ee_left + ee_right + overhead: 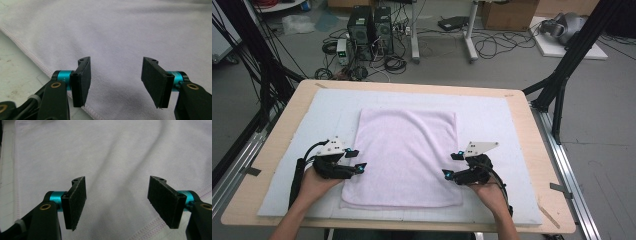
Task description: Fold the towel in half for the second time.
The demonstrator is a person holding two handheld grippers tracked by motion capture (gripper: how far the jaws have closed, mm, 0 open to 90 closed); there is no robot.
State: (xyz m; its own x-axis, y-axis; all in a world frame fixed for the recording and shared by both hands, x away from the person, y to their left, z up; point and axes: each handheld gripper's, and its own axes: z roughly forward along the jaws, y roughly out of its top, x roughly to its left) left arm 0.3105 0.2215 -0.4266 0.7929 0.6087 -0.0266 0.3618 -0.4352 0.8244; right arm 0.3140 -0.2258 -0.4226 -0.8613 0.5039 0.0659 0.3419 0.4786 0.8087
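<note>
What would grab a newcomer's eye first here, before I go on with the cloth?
The pale pink towel lies spread flat in the middle of the white mat on the wooden table. The left tongs and the right tongs flank its side edges, both open with nothing between the pads. Beyond the table, computer towers and tangled cables clutter the floor.

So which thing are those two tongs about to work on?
On the wooden table lies a pale foam mat, and in its middle a towel is spread flat. It is the soft, pale pink cloth with a stitched hem, lying between the open left tongs and right tongs.
</note>
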